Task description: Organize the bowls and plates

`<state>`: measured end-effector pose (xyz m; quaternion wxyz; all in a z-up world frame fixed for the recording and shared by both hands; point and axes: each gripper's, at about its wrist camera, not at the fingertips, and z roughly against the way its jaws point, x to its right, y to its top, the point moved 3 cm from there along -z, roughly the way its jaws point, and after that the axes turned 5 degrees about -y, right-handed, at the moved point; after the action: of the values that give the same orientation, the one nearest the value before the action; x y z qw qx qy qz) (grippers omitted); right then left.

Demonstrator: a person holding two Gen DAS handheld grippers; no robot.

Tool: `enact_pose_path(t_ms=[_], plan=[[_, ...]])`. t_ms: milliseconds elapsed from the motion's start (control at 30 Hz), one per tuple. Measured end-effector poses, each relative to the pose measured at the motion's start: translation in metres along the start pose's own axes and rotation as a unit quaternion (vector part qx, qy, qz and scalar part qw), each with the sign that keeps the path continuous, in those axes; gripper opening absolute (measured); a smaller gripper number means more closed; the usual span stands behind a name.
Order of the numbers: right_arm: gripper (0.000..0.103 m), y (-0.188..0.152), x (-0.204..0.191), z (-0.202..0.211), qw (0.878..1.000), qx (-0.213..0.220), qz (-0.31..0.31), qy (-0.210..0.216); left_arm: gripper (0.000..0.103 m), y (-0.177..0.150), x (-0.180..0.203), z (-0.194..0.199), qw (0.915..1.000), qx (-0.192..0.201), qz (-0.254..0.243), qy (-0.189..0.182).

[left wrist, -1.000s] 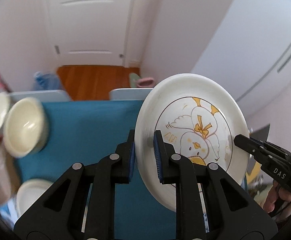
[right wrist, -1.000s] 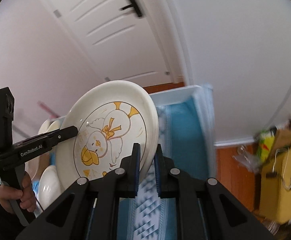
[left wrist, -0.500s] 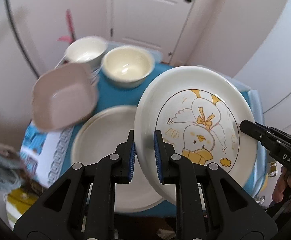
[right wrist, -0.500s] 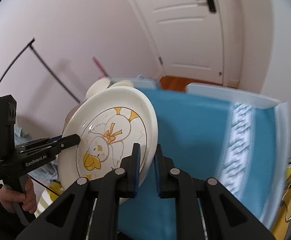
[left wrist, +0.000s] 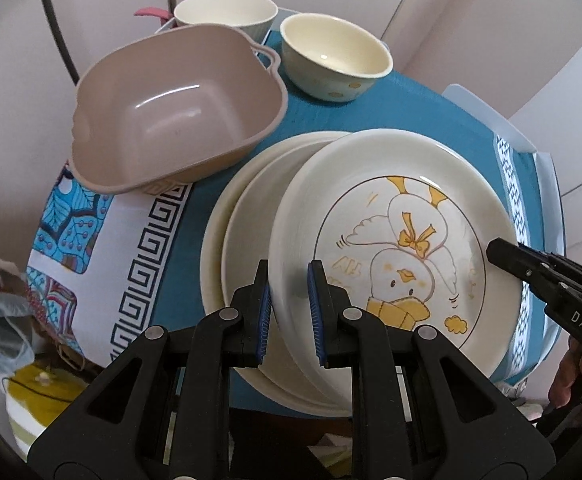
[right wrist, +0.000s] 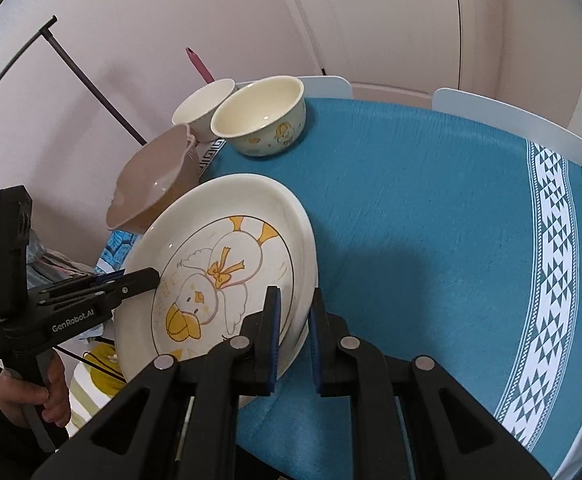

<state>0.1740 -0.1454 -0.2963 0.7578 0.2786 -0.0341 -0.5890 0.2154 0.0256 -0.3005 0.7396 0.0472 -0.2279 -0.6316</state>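
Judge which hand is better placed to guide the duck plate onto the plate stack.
Left, probably. The left gripper grips the duck plate on the rim directly above the plain plates. The right gripper holds the opposite rim, over bare blue tablecloth.

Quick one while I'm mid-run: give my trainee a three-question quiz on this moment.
1. True or false: both the left gripper and the right gripper clamp the duck plate.
2. What lies directly below that plate? A) pink basin B) plain plates C) bare cloth
3. How many round bowls stand behind the pink basin?

Key
1. True; each grips an opposite rim.
2. B, the plain plates.
3. Two: the duck-print bowl and the white bowl.
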Motion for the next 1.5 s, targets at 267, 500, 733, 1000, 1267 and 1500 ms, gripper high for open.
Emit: enact_pose_path(t_ms=[267, 500, 733, 1000, 1267, 1500], plan=[[0.012, -0.001, -0.006, -0.008, 1.000, -0.002, 0.000, -0.022, 0.015, 0.001, -0.001, -0.012, 0.9997, -0.014, -0.020, 0.008], [0.012, -0.002, -0.005, -0.008, 1.000, -0.002, -0.001, -0.027, 0.015, 0.005, 0.003, -0.015, 0.9992, -0.019, -0.032, 0.014], [0.012, -0.005, -0.006, -0.008, 1.000, -0.006, 0.002, -0.026, 0.016, 0.005, 0.013, -0.015, 0.9963, -0.015, -0.066, 0.054], [0.012, -0.006, -0.010, -0.011, 1.000, -0.008, 0.011, -0.026, 0.015, 0.005, 0.024, -0.015, 0.9872, -0.005, -0.111, 0.115], [0.012, -0.007, -0.011, -0.016, 0.999, -0.007, 0.018, -0.029, 0.016, 0.003, 0.026, -0.015, 0.9844, -0.003, -0.119, 0.129], [0.012, -0.007, -0.012, -0.016, 0.999, -0.007, 0.021, -0.031, 0.016, 0.002, 0.034, -0.016, 0.9809, -0.009, -0.122, 0.151]])
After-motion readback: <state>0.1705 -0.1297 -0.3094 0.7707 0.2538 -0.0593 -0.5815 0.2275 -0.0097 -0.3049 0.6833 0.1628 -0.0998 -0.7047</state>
